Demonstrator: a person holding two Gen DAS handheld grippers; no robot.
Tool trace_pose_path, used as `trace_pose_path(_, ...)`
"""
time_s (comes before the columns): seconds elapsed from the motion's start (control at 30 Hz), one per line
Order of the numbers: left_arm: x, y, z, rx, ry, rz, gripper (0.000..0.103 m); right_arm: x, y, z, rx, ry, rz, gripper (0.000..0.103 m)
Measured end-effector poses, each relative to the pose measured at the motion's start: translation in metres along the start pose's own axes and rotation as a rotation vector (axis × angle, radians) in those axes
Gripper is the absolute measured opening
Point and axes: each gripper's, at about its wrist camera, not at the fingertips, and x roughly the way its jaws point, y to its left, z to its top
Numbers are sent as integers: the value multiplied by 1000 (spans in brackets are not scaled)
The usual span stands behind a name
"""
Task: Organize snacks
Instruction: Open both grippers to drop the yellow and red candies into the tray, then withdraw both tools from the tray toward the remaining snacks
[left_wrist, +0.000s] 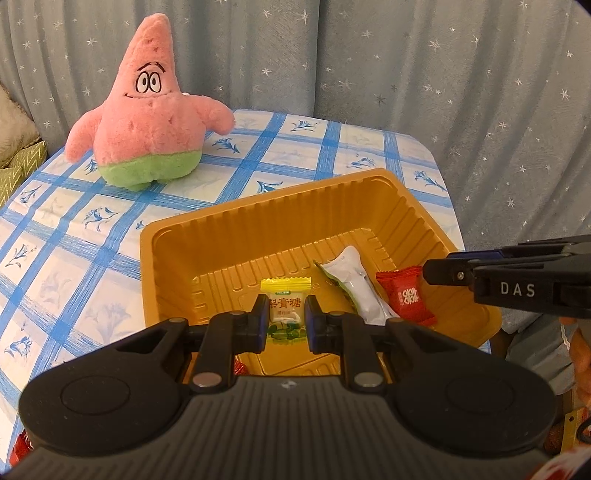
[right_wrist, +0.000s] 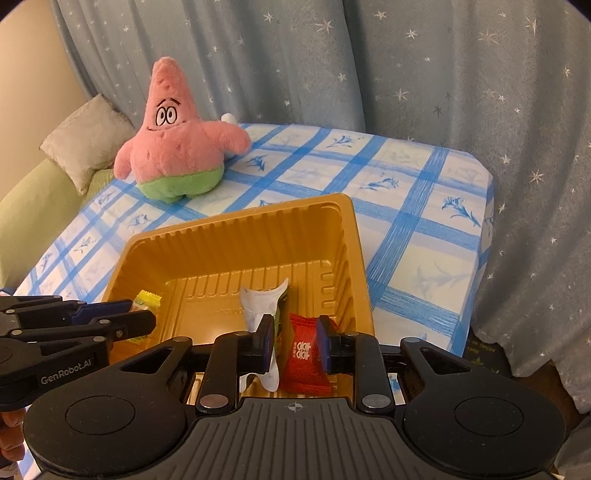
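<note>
The left gripper (left_wrist: 286, 321) hung over the gold plastic tray (left_wrist: 207, 236), its jaws pinching a yellow-topped candy packet (left_wrist: 286, 312) by both sides. The right gripper (right_wrist: 295, 341) hung over the same tray's right end, its jaws closed against a red candy packet (right_wrist: 304, 350). A white and green sachet (left_wrist: 356, 284) lay in the tray between the two candies, just beside the red one. The tray sat on a bench covered with a blue-checked cloth (right_wrist: 424, 206), and a pink starfish plush (left_wrist: 147, 114) stood well apart at its far left.
</note>
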Motion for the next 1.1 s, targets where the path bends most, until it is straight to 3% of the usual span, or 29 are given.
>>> trace_pose_path(0.3,5,-1,2,-3,-3,-7,21,-2,1,-1,3,-3,4,26)
trace_pose_path(0.37,4,1,1,-1,-2,-2,28,-4,1,-2,6,-2,11,27)
trace_pose_path(0.43,1,3,0,-6,-1,-6,29,-7,2,-3,8,-6,16,31)
trace_pose_path(0.5,-4,4,-1,-7,-1,-7,30,-11,3,-5,10,-10,18,51)
trace_pose_path(0.57,-9,6,-3,-8,-2,-5,35,-16,4,-7,14,-30,16,60)
trace_pose_path(1.1,-79,26,-39,-53,-18,-10,45,-65,15,-30,75,-83,51,71)
